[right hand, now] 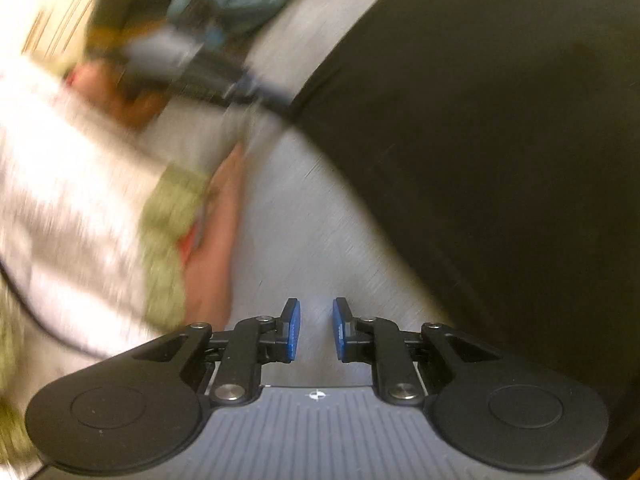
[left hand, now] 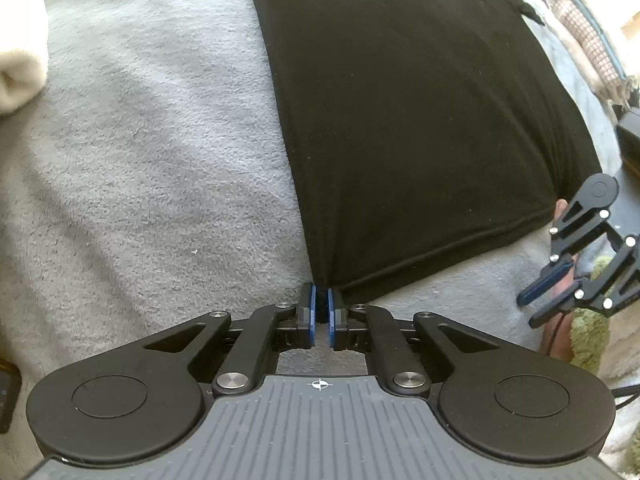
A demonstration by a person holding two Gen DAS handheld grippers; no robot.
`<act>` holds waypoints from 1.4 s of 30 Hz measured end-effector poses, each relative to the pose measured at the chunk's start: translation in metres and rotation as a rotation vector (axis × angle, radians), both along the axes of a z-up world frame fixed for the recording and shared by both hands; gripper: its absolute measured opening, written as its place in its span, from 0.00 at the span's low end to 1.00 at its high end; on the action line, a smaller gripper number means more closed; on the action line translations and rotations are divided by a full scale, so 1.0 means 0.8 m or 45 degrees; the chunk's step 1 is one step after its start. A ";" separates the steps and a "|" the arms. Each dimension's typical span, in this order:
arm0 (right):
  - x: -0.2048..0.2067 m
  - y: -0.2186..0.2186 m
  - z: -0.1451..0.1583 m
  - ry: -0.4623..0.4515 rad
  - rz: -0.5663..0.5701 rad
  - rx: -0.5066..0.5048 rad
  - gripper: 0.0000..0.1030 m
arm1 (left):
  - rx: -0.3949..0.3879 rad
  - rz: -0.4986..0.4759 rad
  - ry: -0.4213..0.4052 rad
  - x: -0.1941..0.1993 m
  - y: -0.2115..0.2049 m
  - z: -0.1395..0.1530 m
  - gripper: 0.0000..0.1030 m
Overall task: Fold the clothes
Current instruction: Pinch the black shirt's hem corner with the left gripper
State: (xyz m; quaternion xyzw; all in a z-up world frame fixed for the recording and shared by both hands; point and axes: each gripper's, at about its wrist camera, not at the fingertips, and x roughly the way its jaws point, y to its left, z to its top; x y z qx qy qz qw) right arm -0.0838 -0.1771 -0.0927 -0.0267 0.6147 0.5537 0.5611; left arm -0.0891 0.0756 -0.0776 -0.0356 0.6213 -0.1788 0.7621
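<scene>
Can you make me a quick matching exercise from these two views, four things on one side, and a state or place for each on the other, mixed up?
Things:
1. left gripper
2. right gripper
3. black T-shirt
4. white rolled cloth

States or places:
A. lies flat on the grey blanket, white lettering at the far end
B. jaws apart, nothing between them
C. at the far left edge of the left wrist view
D. shut on the near corner of the hem

Pairs: 1-D, 2-B, 3-A, 4-C
</scene>
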 end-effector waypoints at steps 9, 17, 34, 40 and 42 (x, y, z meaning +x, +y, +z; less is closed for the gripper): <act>-0.005 -0.023 -0.006 0.065 -0.063 0.007 0.17 | -0.021 -0.028 0.008 0.004 0.000 -0.003 0.05; 0.018 -0.071 0.021 -0.029 -0.292 0.035 0.17 | -0.061 -0.012 0.020 0.006 0.007 -0.003 0.06; 0.016 -0.095 0.006 0.092 -0.438 -0.033 0.15 | -0.056 -0.063 0.031 0.012 0.003 -0.006 0.07; 0.047 -0.111 0.028 0.014 -0.558 0.024 0.15 | -0.051 -0.066 0.022 0.009 0.004 -0.004 0.08; 0.060 -0.118 0.037 -0.033 -0.615 0.043 0.15 | -0.046 -0.067 0.013 0.007 0.004 -0.002 0.08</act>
